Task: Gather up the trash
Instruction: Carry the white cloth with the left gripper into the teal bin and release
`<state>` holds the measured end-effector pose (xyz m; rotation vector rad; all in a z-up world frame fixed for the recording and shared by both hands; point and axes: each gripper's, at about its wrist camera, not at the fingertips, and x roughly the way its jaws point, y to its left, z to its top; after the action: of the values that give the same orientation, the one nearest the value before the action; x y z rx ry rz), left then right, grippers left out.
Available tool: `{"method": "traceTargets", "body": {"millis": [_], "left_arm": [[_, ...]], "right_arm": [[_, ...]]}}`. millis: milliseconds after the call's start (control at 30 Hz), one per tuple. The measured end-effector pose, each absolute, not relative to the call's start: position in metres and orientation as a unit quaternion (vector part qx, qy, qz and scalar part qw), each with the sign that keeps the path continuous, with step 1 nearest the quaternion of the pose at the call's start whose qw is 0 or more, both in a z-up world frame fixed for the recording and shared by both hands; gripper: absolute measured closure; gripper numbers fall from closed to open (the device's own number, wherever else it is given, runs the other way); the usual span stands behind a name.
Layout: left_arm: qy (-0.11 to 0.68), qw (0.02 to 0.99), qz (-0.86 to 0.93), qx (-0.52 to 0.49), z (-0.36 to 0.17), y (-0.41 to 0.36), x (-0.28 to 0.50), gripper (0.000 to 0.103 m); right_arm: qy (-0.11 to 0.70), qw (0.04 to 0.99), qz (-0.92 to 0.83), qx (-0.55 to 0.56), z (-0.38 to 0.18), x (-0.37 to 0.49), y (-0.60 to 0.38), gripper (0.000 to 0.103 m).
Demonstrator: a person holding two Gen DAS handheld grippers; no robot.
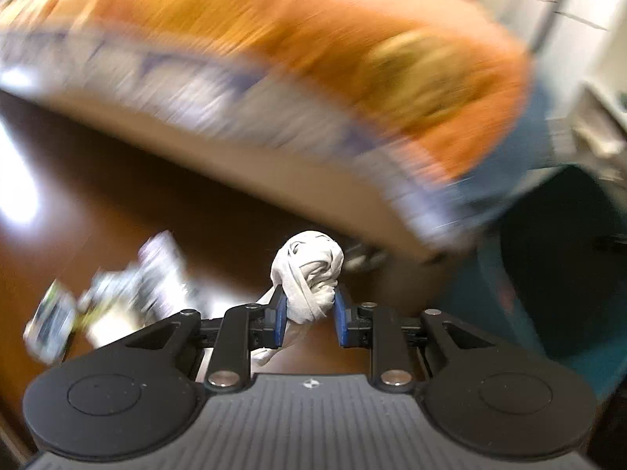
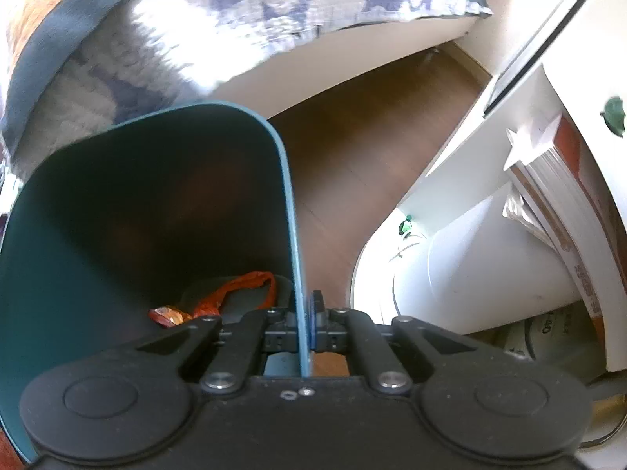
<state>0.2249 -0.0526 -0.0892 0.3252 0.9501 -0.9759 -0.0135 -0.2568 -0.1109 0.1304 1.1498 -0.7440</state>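
A crumpled white tissue wad (image 1: 307, 274) sits pinched between the two blue finger pads (image 1: 280, 315) of the left gripper (image 1: 309, 313). The fingers are close together, squeezing the wad from both sides, and a loose tail of tissue hangs down past the left pad. Below it is a dark brown wooden floor (image 1: 117, 196). Some blurry shiny wrappers (image 1: 117, 293) lie on the floor to the left. A big bed with an orange, white and blue blanket (image 1: 274, 58) fills the top of the view.

The tall teal plastic trash bin (image 2: 286, 196) is held by the right gripper (image 2: 307, 325). Its fingers are nearly closed, clamped on the bin's thin rim, one inside and one outside. Down in the bin lie an orange net bag (image 2: 243, 286) and a small shiny orange wrapper (image 2: 170, 316). To the right stands a white shelf (image 2: 490, 149) with stacked books (image 2: 556, 203).
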Motion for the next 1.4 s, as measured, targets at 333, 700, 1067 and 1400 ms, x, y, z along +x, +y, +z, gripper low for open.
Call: {"method": "traceTargets", "body": {"millis": [333, 700, 1067, 1400], "left_arm": [[0.384, 0.665, -0.605, 0.210, -0.044, -0.156, 0.115, 0.080], [0.393, 0.618, -0.611, 0.302, -0.106, -0.228, 0.061, 0.080], [0.412, 0.612, -0.582, 0.341, -0.149, -0.269, 0.049, 0.080], [0.422, 0.604, -0.584, 0.340, -0.161, -0.282, 0.054, 0.078]], "right_arm": [[0.530, 0.772, -0.346, 0.065, -0.112, -0.017, -0.256, 0.101], [0.525, 0.779, -0.338, 0.062, -0.113, -0.021, -0.261, 0.100], [0.533, 0.777, -0.330, 0.057, -0.113, -0.019, -0.261, 0.100], [0.578, 0.763, -0.289, 0.026, -0.115, -0.015, -0.261, 0.097]]}}
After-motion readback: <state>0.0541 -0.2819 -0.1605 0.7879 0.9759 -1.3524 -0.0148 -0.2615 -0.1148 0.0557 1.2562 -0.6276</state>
